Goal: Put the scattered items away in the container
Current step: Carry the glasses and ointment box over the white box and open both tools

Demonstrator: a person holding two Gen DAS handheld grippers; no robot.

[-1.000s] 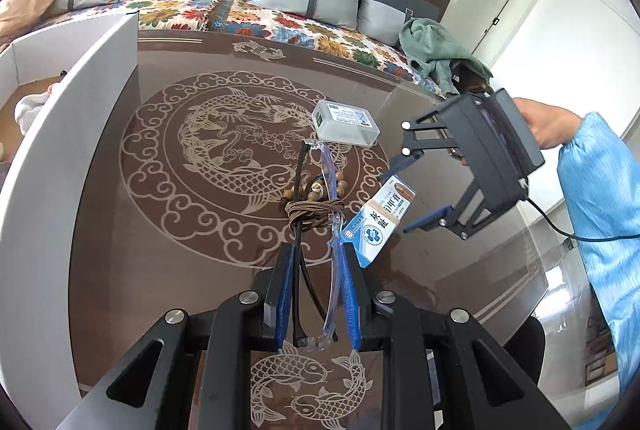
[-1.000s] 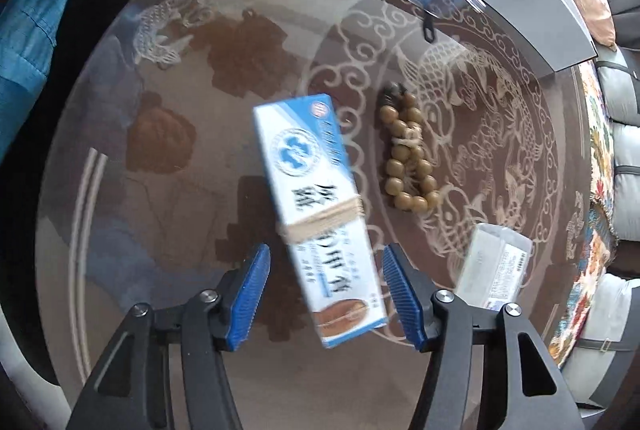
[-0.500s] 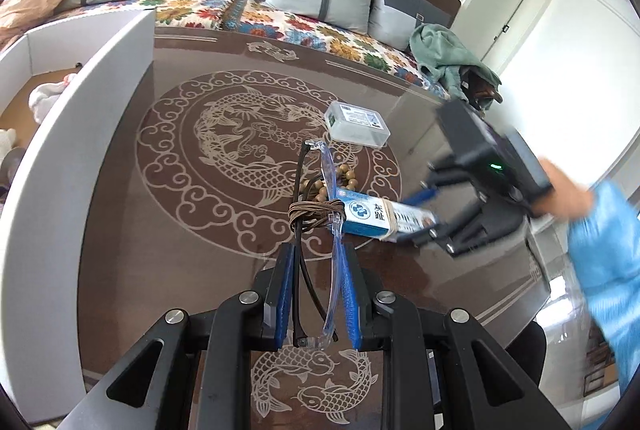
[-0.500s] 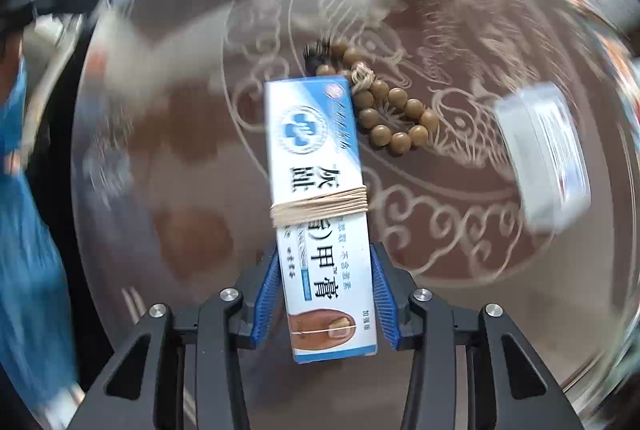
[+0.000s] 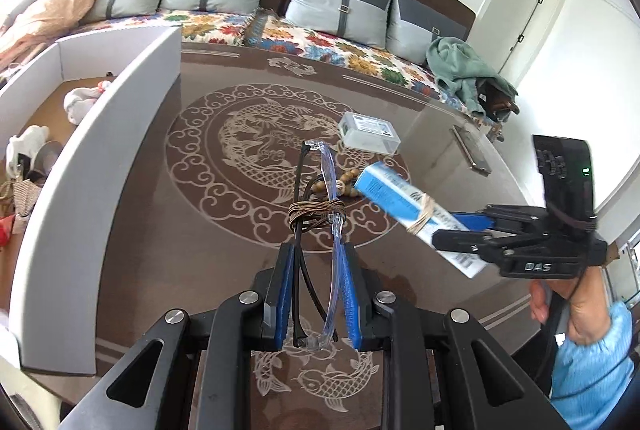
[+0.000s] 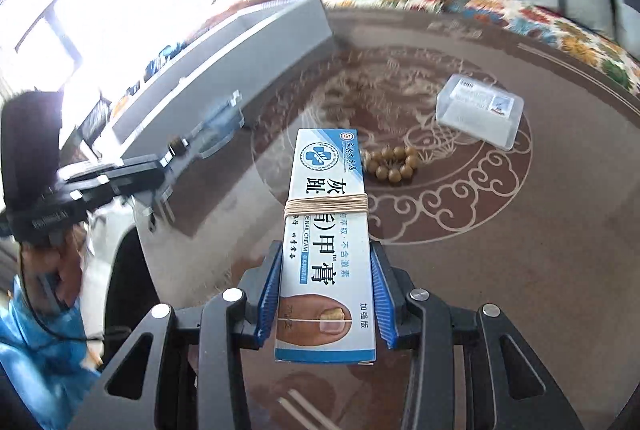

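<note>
Already both hands are loaded, so the tidying looks well under way but not finished. Seen from the left wrist, the left gripper has its blue pads closed on a pair of folded glasses bound with brown cord, held above the glass-topped table. The right gripper pinches the near end of a blue-and-white nail cream box wrapped in a rubber band, lifted clear of the table. To the left stands the white container, an open box whose floor already shows a few small items, too small to name. Neither held item is inside it yet. Left on the table are a wooden bead bracelet near the middle and, farther right, a clear plastic case. By my reckoning, two carries and two more pickups remain.
</note>
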